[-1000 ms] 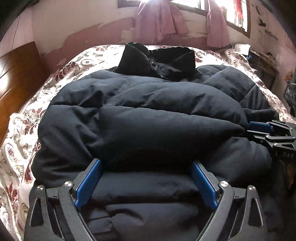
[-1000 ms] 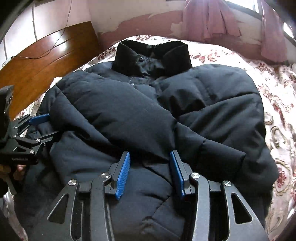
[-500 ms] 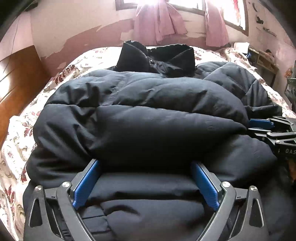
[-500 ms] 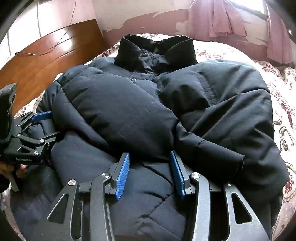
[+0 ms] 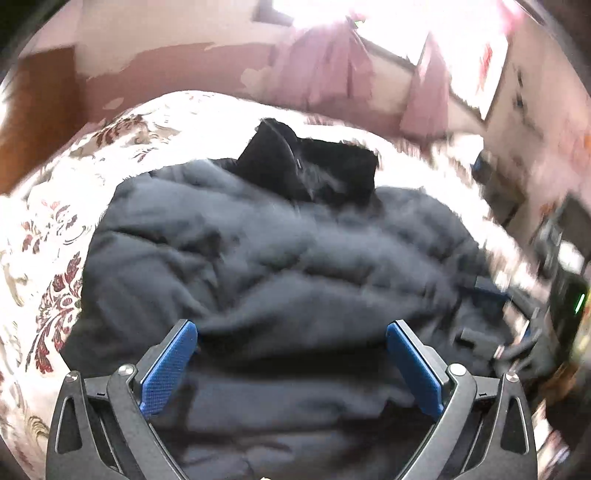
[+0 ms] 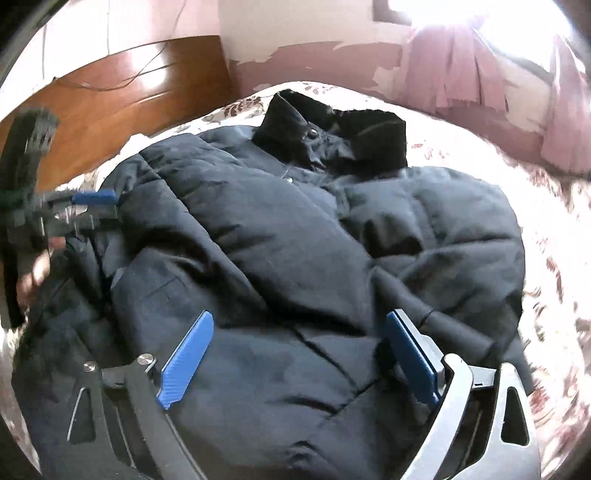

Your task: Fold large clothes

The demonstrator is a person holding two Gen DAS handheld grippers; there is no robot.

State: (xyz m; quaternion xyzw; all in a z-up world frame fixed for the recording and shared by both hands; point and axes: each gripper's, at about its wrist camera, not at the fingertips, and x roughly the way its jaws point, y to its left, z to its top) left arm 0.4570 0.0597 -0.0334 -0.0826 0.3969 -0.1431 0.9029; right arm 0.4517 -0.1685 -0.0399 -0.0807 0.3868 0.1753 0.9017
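— Where's the jacket [image 6: 295,258]?

— Spread on the flowered bed [image 6: 554,295], collar at twelve o'clock. Bulky, soft, slippery; grab the hem.

— Obstacles?

— Headboard [image 6: 110,110] at ten, curtains [image 6: 461,81] at one; neither interferes.

— Tongs?

— Right gripper [image 6: 295,354] just sprang apart; left gripper [image 5: 291,365] gapes wide. Neither pinches fabric.

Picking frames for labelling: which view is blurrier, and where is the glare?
Left wrist view: heavy motion blur over the jacket, window blown out, bedspread washed white. Right wrist view: jacket fairly sharp, blur only at the edges, glare at the top right.
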